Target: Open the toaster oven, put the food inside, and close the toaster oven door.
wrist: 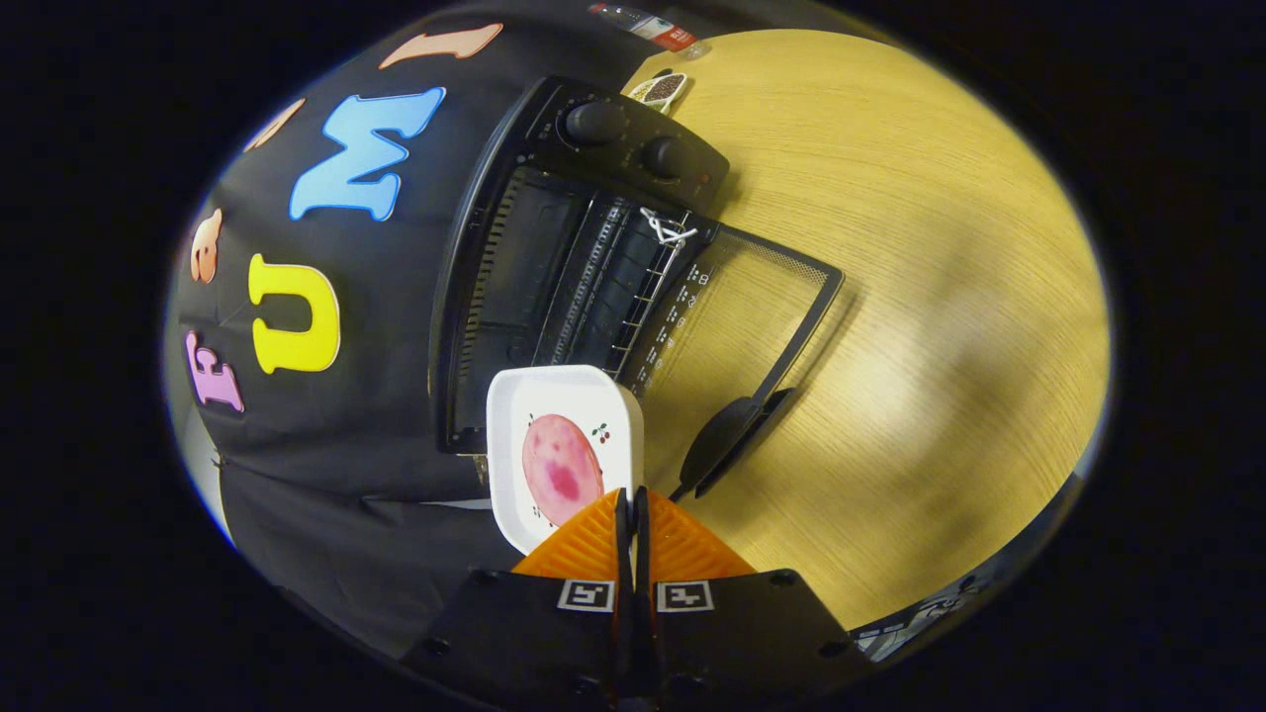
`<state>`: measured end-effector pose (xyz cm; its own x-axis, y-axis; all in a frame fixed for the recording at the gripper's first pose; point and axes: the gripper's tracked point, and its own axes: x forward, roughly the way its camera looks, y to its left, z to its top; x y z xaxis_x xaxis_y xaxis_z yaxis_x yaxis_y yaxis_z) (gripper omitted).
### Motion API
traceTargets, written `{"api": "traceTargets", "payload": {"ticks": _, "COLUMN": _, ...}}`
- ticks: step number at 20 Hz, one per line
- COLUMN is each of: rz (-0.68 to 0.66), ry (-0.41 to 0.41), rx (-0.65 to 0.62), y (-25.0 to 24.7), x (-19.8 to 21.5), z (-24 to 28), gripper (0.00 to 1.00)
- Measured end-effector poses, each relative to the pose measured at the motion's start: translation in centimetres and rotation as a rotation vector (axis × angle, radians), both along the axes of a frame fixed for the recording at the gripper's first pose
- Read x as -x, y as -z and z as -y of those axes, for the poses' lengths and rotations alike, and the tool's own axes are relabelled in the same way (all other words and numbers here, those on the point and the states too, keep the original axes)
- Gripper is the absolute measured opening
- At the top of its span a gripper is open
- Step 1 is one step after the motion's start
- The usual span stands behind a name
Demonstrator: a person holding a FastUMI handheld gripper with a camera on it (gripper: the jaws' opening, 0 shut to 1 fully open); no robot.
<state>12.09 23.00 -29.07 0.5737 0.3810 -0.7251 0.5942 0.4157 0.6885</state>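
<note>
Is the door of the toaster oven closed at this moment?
No, the toaster oven door hangs open, while the tongs pinch the white dish.

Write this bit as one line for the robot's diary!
gripper: shut on dish rim | food: in dish | oven: door open | dish: at oven mouth, not inside

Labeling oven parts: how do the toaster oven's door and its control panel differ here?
The door is see-through, showing the wood table beneath; the control panel is opaque black. The door hangs fully open, carrying a paddle handle; the panel is fixed, carrying two knobs. Both belong to the black toaster oven. The gripper is pinched on the white dish.
</note>
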Motion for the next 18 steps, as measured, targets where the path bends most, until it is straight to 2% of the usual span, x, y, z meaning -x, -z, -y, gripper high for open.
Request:
{"api": "traceTargets", "payload": {"ticks": 11, "rz": 0.013, "ry": 0.275, "rx": -0.034, "y": 1.2, "x": -7.6, "z": 2.4, "gripper": 0.02}}
{"api": "traceTargets", "payload": {"ticks": 18, "rz": 0.038, "ry": 0.408, "rx": -0.051, "y": 2.1, "x": -10.6, "z": 2.3, "gripper": 0.02}}
